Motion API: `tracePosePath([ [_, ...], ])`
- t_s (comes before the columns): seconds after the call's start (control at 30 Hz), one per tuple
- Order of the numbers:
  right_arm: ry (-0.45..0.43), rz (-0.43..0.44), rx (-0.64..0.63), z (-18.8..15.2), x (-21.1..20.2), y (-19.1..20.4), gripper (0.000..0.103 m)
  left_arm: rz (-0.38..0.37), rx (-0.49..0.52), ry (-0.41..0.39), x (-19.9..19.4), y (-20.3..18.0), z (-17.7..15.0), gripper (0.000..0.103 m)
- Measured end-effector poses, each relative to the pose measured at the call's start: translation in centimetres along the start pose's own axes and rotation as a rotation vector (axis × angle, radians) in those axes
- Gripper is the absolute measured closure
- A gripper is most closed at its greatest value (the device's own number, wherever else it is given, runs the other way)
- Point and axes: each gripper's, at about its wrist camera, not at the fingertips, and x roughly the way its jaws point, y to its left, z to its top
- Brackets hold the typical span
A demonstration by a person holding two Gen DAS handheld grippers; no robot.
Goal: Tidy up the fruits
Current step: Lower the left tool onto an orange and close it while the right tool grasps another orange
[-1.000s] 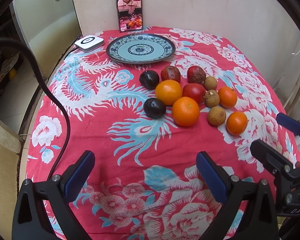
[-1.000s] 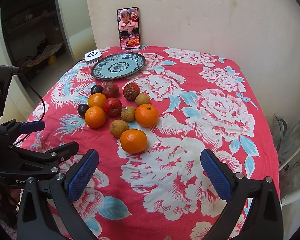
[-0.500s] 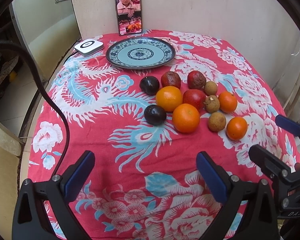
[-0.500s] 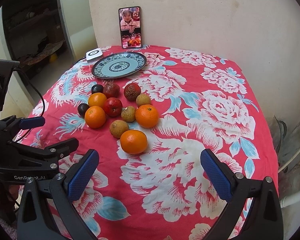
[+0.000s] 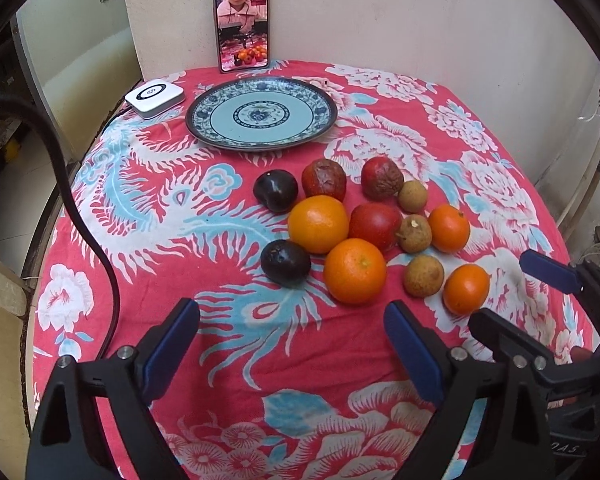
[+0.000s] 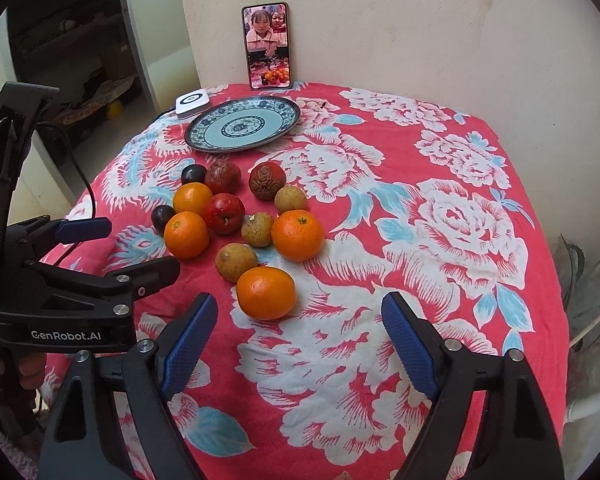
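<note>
A cluster of fruit lies mid-table on the red flowered cloth: several oranges (image 5: 354, 271), dark plums (image 5: 285, 263), red wrinkled fruits (image 5: 324, 180), a red apple (image 5: 375, 226) and brown longans (image 5: 423, 276). The blue patterned plate (image 5: 260, 114) behind them holds nothing. My left gripper (image 5: 292, 350) is open and empty, just short of the nearest plum and orange. My right gripper (image 6: 300, 340) is open and empty, with the nearest orange (image 6: 265, 293) just ahead between its fingers. The plate (image 6: 242, 128) also shows in the right wrist view.
A phone (image 5: 242, 22) leans upright on the wall behind the plate. A white square device (image 5: 154, 97) lies left of the plate, with a black cable (image 5: 76, 208) running off the left edge. The wall bounds the table's far and right sides.
Both grippers have moved forward toward the fruit, which now looks closer and larger. Both stayed open. No fruit has moved.
</note>
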Motion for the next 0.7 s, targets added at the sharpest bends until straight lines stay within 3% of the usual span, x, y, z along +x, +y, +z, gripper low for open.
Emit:
tracePosePath([
  [0.3,0.003,0.009,-0.022,0.0,0.5,0.0,0.036,-0.006,-0.01,-0.005,0.3,-0.5,0.2,0.019],
  [0.7,-0.007,0.059,-0.046,0.2,0.5,0.5,0.054,-0.043,0.009,-0.004,0.6,-1.6,0.2,0.045],
])
